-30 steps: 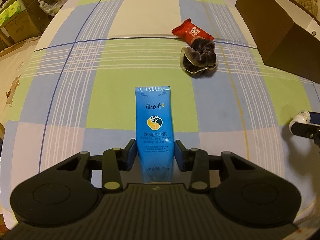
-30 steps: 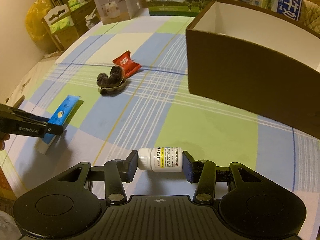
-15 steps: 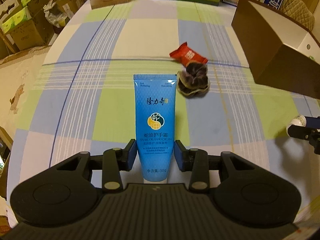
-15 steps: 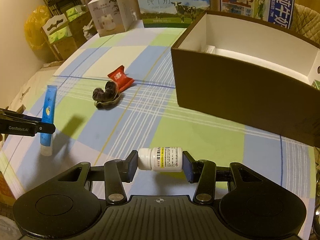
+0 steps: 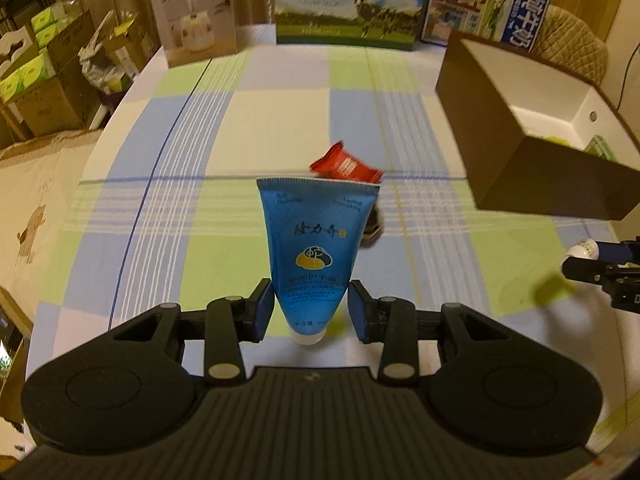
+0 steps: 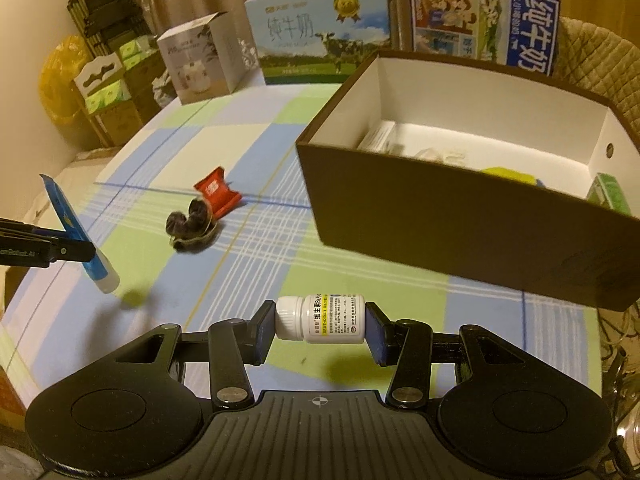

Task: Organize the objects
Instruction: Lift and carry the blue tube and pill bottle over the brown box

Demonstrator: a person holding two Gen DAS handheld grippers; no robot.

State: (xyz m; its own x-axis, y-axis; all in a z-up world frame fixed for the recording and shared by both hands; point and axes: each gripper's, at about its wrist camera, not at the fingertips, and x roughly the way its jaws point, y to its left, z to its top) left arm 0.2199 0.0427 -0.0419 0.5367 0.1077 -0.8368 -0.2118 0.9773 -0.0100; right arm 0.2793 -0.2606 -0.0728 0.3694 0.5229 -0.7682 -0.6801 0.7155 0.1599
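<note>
My left gripper is shut on a blue hand-cream tube and holds it tilted up above the checked tablecloth; the tube also shows at the left of the right wrist view. My right gripper is shut on a white pill bottle, held sideways above the cloth. An open brown box with a white inside stands just beyond it, holding several items; it also shows in the left wrist view. A red snack packet and a dark scrunchie lie on the cloth.
A milk carton box, a white appliance box and a blue printed box stand along the table's far edge. Cardboard boxes and a yellow bag sit off the table's left side. A quilted chair back rises behind the brown box.
Both grippers have lifted with their objects. The tube has left the cloth and tilted up. The brown box's inside has come into view.
</note>
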